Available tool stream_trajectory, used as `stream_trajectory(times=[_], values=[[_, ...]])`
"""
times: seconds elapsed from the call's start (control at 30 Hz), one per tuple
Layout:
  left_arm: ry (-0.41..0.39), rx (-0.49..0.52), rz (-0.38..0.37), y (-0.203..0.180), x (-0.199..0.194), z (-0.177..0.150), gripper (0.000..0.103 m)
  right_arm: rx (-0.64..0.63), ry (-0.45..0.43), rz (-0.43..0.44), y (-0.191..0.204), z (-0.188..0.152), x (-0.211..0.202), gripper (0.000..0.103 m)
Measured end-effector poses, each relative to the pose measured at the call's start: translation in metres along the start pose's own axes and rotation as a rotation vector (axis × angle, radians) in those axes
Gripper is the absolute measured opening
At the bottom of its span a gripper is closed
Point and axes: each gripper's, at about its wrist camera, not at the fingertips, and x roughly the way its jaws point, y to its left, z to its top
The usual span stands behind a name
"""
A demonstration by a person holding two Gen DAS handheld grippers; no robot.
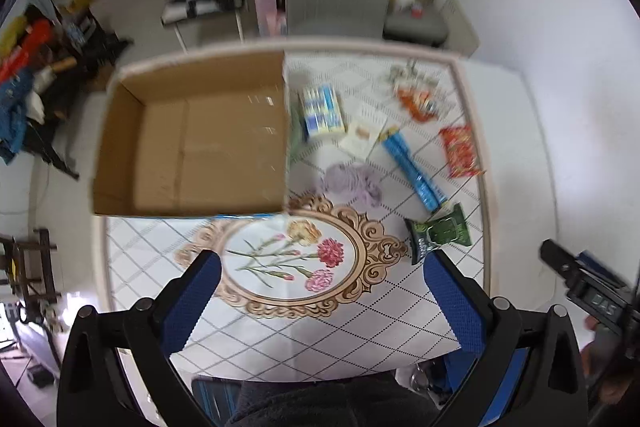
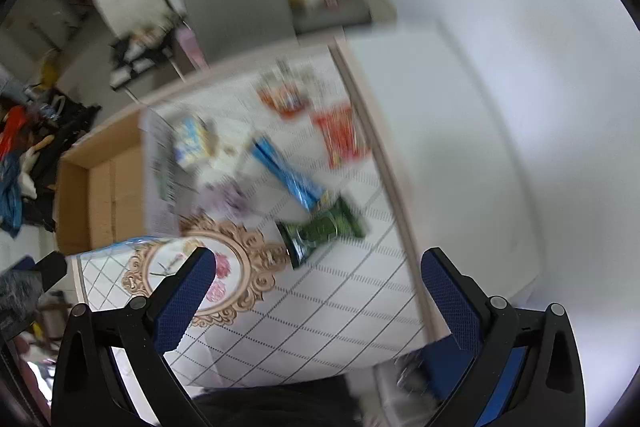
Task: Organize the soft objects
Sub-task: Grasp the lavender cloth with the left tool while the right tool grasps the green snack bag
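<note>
Cardboard box (image 1: 192,143) sits open on the far-left part of the table (image 1: 352,331), flaps out of the way, and its brown floor is bare: no item lies inside it. In the right wrist view the same box (image 2: 100,187) shows at the left, blurred, with its inside likewise bare.

All the soft things lie on the patterned tablecloth to the right of the box. A blue and white packet (image 1: 323,110) rests just beside the box's right wall, with a pale flat sachet (image 1: 362,135) next to it. A crumpled lilac cloth (image 1: 352,181) lies nearer the middle, close to the floral oval print (image 1: 292,255). A long blue wrapper (image 1: 414,167) runs diagonally beside the cloth, an orange snack bag (image 1: 416,101) sits toward the far edge, a red snack bag (image 1: 460,151) lies near the right edge, and a green snack bag (image 1: 438,233) is the nearest of them.

The left gripper (image 1: 322,301) hangs above the near part of the table, jaws spread wide and holding nothing. The right gripper (image 2: 316,301) is likewise spread wide and empty, above the near-right part of the table, with the green bag (image 2: 324,231) ahead of it. That view is motion-blurred.
</note>
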Motion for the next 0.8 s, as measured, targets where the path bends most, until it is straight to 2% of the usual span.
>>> stream_trajectory(times=[0.1, 0.2, 0.3, 0.37, 0.4, 0.43, 0.47, 0.5, 0.53, 0.57, 0.7, 0.8], values=[[0.095, -0.015, 0.013, -0.007, 0.049, 0.014, 0.103, 0.142, 0.145, 0.050, -0.022, 0.010, 0.085, 0.103], [0.184, -0.059, -0.011, -0.011, 0.093, 0.026, 0.103, 0.305, 0.275, 0.096, -0.038, 0.005, 0.164, 0.101], [0.243, -0.101, -0.010, -0.013, 0.128, 0.038, 0.103, 0.448, 0.377, 0.156, -0.049, -0.002, 0.219, 0.097], [0.279, -0.129, -0.014, -0.013, 0.151, 0.046, 0.103, 0.515, 0.420, 0.200, -0.053, -0.006, 0.245, 0.091], [0.303, -0.151, -0.016, -0.013, 0.163, 0.050, 0.103, 0.539, 0.446, 0.213, -0.054, -0.009, 0.256, 0.082], [0.316, -0.171, -0.018, -0.011, 0.172, 0.055, 0.103, 0.554, 0.460, 0.223, -0.055, -0.010, 0.263, 0.072], [0.331, -0.196, -0.024, -0.009, 0.179, 0.059, 0.103, 0.566, 0.473, 0.238, -0.055, -0.011, 0.269, 0.071], [0.345, -0.221, -0.035, -0.008, 0.186, 0.061, 0.103, 0.572, 0.480, 0.252, -0.057, -0.012, 0.274, 0.065], [0.359, -0.244, -0.048, -0.007, 0.193, 0.065, 0.103, 0.567, 0.480, 0.259, -0.058, -0.012, 0.276, 0.054], [0.368, -0.259, -0.048, -0.008, 0.200, 0.069, 0.103, 0.536, 0.482, 0.255, -0.058, -0.011, 0.276, 0.050], [0.400, -0.252, -0.052, -0.020, 0.218, 0.074, 0.103, 0.367, 0.462, 0.149, -0.061, 0.002, 0.265, 0.048], [0.446, -0.256, -0.050, -0.032, 0.239, 0.075, 0.103, 0.311, 0.454, 0.113, -0.066, 0.009, 0.262, 0.049]])
